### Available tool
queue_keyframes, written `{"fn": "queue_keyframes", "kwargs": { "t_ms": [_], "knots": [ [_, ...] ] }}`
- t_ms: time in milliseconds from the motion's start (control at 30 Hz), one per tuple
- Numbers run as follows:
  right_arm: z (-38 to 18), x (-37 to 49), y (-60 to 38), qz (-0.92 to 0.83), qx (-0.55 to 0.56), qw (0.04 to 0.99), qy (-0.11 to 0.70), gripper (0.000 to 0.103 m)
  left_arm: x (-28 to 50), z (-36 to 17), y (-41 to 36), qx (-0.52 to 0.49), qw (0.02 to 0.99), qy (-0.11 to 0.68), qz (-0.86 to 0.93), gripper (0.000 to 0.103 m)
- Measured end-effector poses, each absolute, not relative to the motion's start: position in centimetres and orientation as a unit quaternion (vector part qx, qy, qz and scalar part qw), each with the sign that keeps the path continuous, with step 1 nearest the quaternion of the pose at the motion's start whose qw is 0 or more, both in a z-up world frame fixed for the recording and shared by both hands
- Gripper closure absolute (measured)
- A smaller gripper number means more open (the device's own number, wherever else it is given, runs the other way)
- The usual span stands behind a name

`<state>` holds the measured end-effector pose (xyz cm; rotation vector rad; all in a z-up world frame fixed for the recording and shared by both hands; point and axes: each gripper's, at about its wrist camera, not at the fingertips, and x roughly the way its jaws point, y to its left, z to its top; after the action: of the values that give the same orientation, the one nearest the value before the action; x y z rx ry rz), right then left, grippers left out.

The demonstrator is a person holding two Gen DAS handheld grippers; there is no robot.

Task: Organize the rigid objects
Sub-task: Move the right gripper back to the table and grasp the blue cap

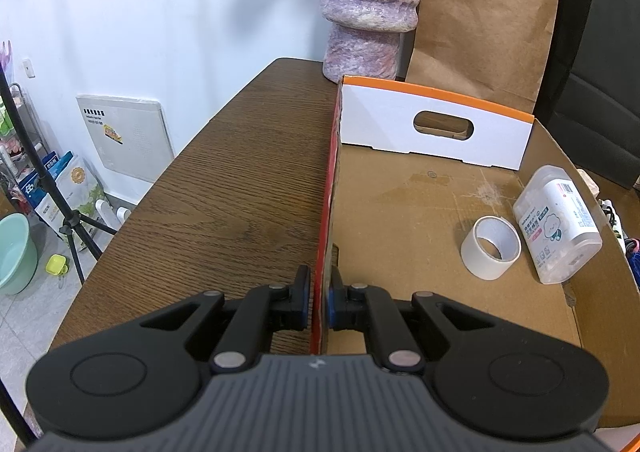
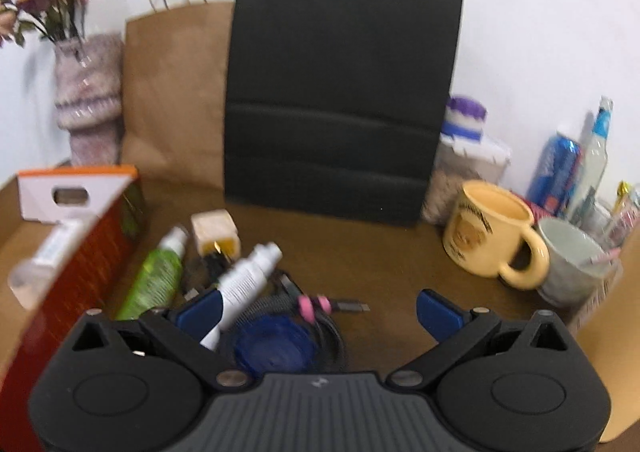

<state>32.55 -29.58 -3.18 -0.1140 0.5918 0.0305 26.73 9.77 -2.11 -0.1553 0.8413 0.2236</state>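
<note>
The left gripper (image 1: pixel 318 302) pinches the thin red-printed wall of the corrugated cardboard box (image 1: pixel 325 187), where a white tape ring (image 1: pixel 490 247) and clear plastic bottle (image 1: pixel 557 224) lie on its floor, while the right gripper (image 2: pixel 320 310), jaws wide and empty, hangs above a white spray bottle (image 2: pixel 248 278) and glossy green bottle (image 2: pixel 156 278) on the brown wood-grain table (image 2: pixel 380 256).

The right-wrist view is motion-blurred. There the gripper body hides part of the blue dish (image 2: pixel 276 344); cluttered bottles (image 2: pixel 576 163) at right edge are unreadable.

Left gripper (image 1: pixel 318 302) tilted downward, fingers (image 1: pixel 301 300) pinched together; right gripper (image 2: pixel 318 310) spread wide, empty.
</note>
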Motion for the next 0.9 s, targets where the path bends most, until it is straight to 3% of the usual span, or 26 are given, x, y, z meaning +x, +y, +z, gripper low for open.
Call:
{"fn": "queue_keyframes", "kwargs": {
  "t_ms": [200, 300, 367, 433, 600, 667, 900],
  "knots": [
    [-4.6, 32.9, -29.5, 0.030, -0.051, 0.953, 0.296, 0.003, 26.7, -2.0, 9.7, -0.076, 0.904, 0.407, 0.110, 0.093],
    [-5.0, 32.9, -28.7, 0.037, -0.063, 0.953, 0.296, 0.009, 26.7, -2.0, 9.6, -0.075, 0.904, 0.407, 0.109, 0.093],
    [-5.3, 33.1, -28.4, 0.042, -0.066, 0.950, 0.302, 0.023, 26.7, -2.1, 9.7, -0.075, 0.904, 0.407, 0.108, 0.093],
    [-5.6, 33.3, -28.3, 0.046, -0.064, 0.948, 0.309, 0.028, 26.6, -2.1, 9.7, -0.076, 0.904, 0.407, 0.107, 0.093],
    [-6.1, 33.4, -28.2, 0.053, -0.060, 0.946, 0.315, 0.030, 26.7, -2.1, 9.7, -0.076, 0.904, 0.407, 0.108, 0.093],
    [-6.3, 33.5, -28.2, 0.057, -0.060, 0.945, 0.318, 0.039, 26.7, -2.1, 9.6, -0.075, 0.904, 0.407, 0.108, 0.093],
    [-6.6, 33.6, -28.2, 0.067, -0.054, 0.943, 0.323, 0.049, 26.7, -2.1, 9.6, -0.075, 0.904, 0.407, 0.108, 0.093]
  ]
}}
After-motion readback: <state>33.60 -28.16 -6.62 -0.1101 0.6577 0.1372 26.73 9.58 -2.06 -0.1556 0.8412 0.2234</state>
